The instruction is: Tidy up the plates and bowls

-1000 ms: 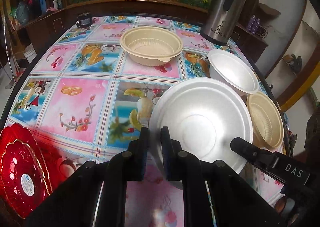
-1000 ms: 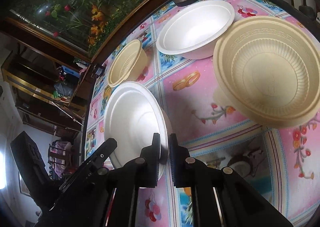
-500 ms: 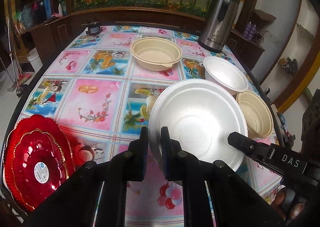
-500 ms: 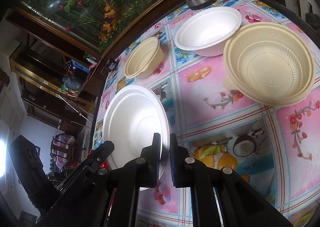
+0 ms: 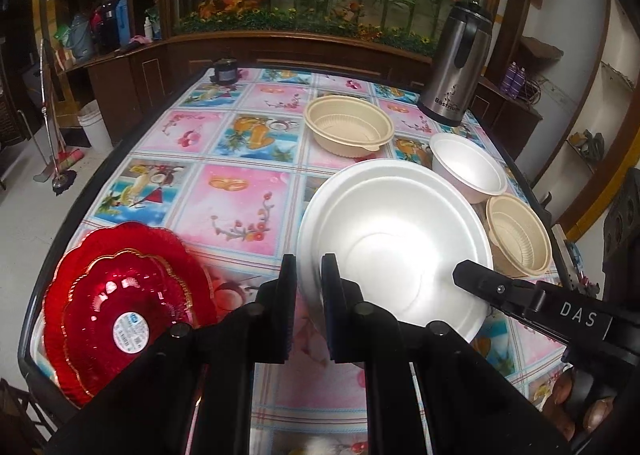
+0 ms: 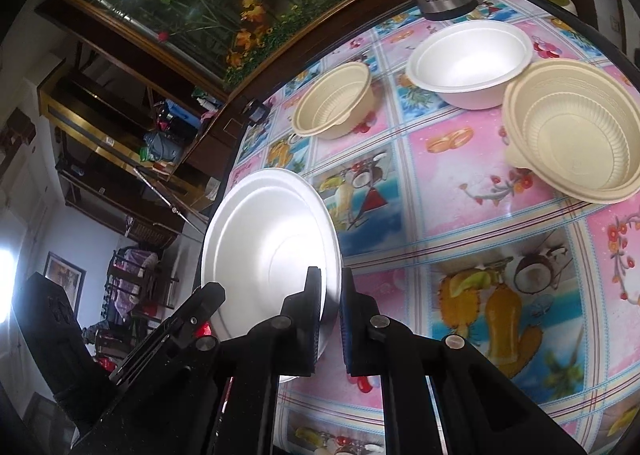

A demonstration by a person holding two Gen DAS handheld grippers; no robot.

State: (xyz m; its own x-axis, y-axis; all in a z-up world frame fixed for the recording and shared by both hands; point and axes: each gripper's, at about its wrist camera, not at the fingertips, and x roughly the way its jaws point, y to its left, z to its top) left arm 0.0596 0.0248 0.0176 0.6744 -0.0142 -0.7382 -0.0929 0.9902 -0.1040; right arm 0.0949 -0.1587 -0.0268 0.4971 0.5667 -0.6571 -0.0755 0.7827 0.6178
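Observation:
Both grippers hold one large white foam bowl (image 5: 396,243) above the table. My left gripper (image 5: 308,295) is shut on its left rim. My right gripper (image 6: 330,303) is shut on its right rim, and the bowl (image 6: 268,247) shows there tilted. On the table stand a small white bowl (image 5: 468,167), a beige ribbed bowl (image 5: 348,129) further back and a second beige bowl (image 5: 518,235) at the right. In the right wrist view these are the white bowl (image 6: 470,59), the far beige bowl (image 6: 334,103) and the near beige bowl (image 6: 576,135). Red glass plates (image 5: 120,303) lie stacked at the front left.
A steel thermos jug (image 5: 460,63) stands at the table's back right corner. A small dark jar (image 5: 225,71) sits at the back edge. The table (image 5: 224,191) has a fruit-patterned cloth. A planter with flowers runs behind it. A mop and white bucket stand on the floor at left.
Both grippers have risen and pulled back with the white bowl held between them. The table and the other bowls now look further away, and the red plates have come more into view.

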